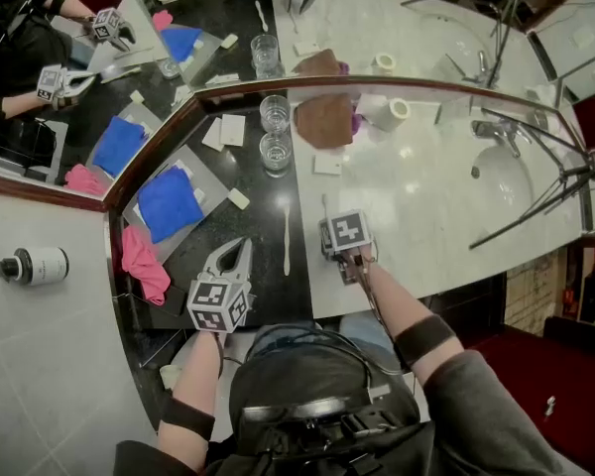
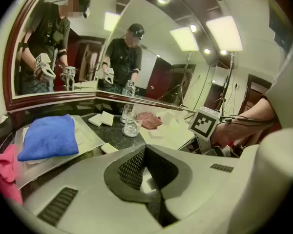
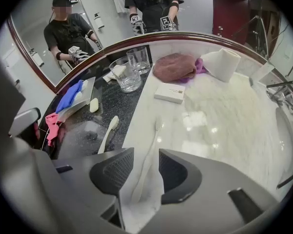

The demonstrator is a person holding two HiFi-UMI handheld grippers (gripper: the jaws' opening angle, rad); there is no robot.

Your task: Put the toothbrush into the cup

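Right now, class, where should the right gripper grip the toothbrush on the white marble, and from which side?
Its handle, mid-length, from above. The toothbrush lies flat on the marble, head pointing away, and the open right gripper straddles the thin handle, so closing across it should hold.

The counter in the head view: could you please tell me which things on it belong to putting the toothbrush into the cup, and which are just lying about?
For the job: toothbrush between the fingers of the open right gripper; nearer cup; farther cup.
Lying about: second toothbrush, blue cloth, pink cloth, brown towel, toilet roll, soap bar, small box.
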